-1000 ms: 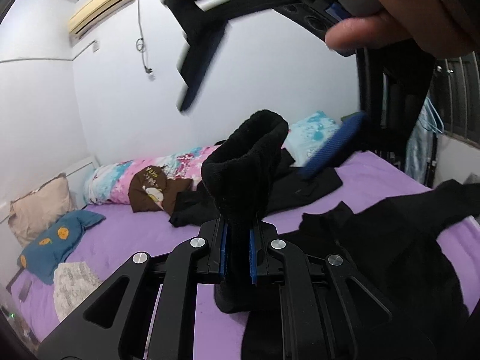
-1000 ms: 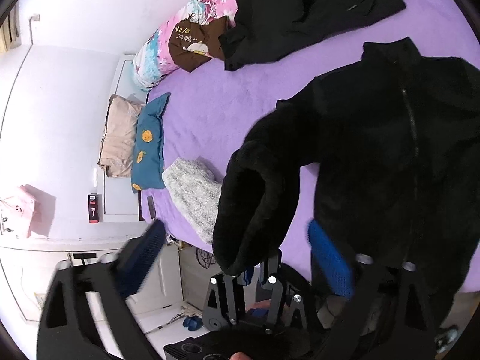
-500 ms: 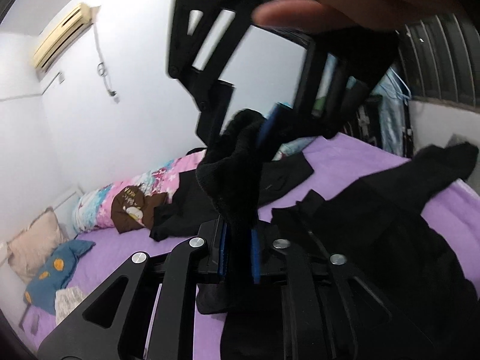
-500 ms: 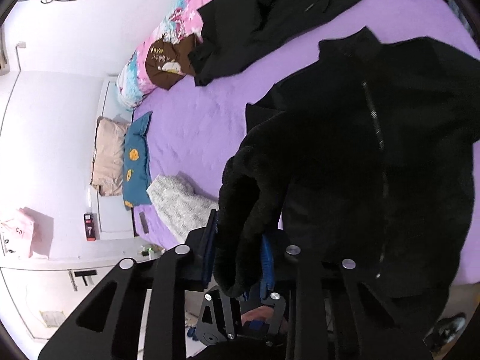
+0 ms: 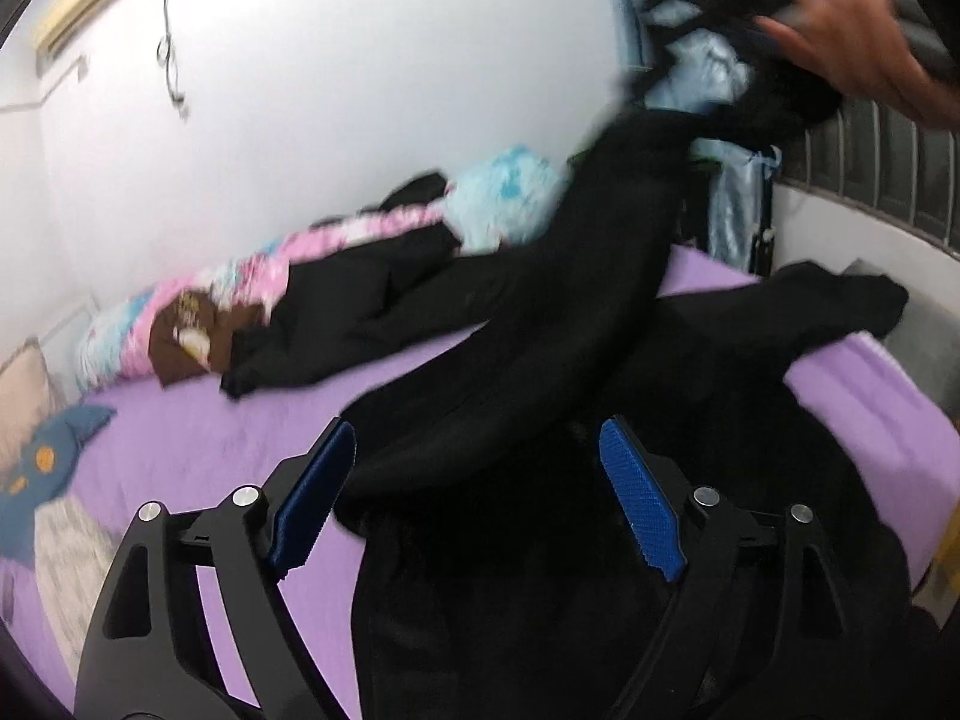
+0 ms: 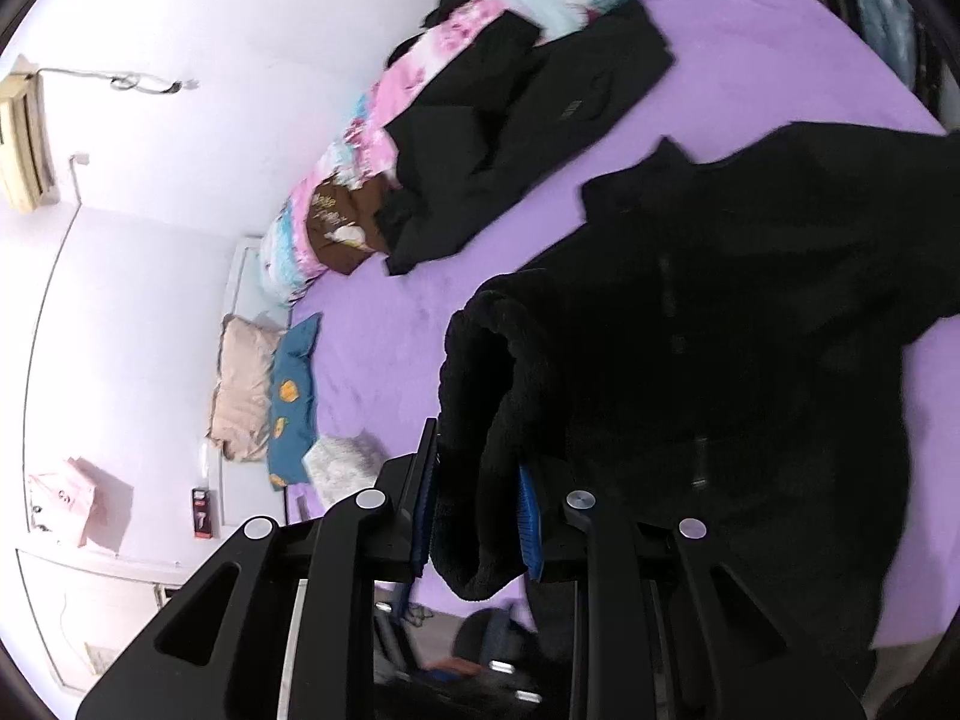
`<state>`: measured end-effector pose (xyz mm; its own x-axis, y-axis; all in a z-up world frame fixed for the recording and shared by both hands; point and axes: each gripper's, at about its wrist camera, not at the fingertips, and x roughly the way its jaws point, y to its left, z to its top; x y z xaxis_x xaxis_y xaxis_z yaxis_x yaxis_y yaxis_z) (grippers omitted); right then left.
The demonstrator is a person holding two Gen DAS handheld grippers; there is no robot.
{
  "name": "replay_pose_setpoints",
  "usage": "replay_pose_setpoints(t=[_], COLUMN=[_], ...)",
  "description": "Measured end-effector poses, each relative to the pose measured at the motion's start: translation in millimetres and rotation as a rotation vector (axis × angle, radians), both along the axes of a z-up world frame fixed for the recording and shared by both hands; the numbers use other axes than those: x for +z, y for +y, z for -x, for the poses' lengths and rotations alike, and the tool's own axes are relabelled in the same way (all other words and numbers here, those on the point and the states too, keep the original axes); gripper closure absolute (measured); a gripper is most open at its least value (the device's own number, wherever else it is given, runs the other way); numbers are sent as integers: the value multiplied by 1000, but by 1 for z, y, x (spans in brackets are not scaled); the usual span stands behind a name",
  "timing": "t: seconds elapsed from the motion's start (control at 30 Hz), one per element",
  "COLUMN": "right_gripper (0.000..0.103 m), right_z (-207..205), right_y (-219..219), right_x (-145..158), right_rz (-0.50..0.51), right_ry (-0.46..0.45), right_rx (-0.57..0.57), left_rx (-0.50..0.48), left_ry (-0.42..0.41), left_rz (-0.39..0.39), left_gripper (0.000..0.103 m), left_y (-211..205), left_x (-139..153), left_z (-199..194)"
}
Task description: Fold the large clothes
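A large black fleece jacket [image 6: 750, 324] lies spread on the purple bed [image 6: 750, 18], zip side up. My right gripper [image 6: 477, 519] is shut on the cuff of its sleeve [image 6: 498, 396] and holds it up over the jacket. In the left wrist view the sleeve [image 5: 540, 348] stretches up to the right, where a hand [image 5: 852, 42] holds the right gripper. My left gripper [image 5: 474, 498] is open and empty, just above the jacket body [image 5: 540, 600].
A second black garment [image 6: 528, 120] lies at the far side of the bed by a pink and blue bolster [image 6: 360, 138]. Pillows [image 6: 264, 396] and a grey folded cloth [image 6: 348, 462] sit at the head end. A window grille [image 5: 888, 168] is on the right.
My left gripper has let go of the sleeve cuff and opened. My right gripper closed on the cuff and has carried it up and to the right, stretching the sleeve.
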<state>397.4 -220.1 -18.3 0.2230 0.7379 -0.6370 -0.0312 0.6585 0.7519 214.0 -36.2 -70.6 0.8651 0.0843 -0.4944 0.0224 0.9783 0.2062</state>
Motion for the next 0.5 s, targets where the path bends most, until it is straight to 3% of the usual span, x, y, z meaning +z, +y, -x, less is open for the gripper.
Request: replay_pose_setpoints(t=[0.17, 0.33, 0.5], right_gripper=[81, 81, 81], right_z=[-22, -48, -70], right_y=[-43, -71, -89], right_x=[-54, -80, -107], right_rz=[89, 141, 225], right_ry=[22, 10, -2], right_rx=[-20, 2, 23], left_rx=[51, 99, 151], left_ry=[85, 131, 166], left_rz=[32, 28, 75], left_gripper=[22, 21, 18], left_y=[35, 68, 103], left_x=[-26, -46, -60], left_z=[-23, -60, -121])
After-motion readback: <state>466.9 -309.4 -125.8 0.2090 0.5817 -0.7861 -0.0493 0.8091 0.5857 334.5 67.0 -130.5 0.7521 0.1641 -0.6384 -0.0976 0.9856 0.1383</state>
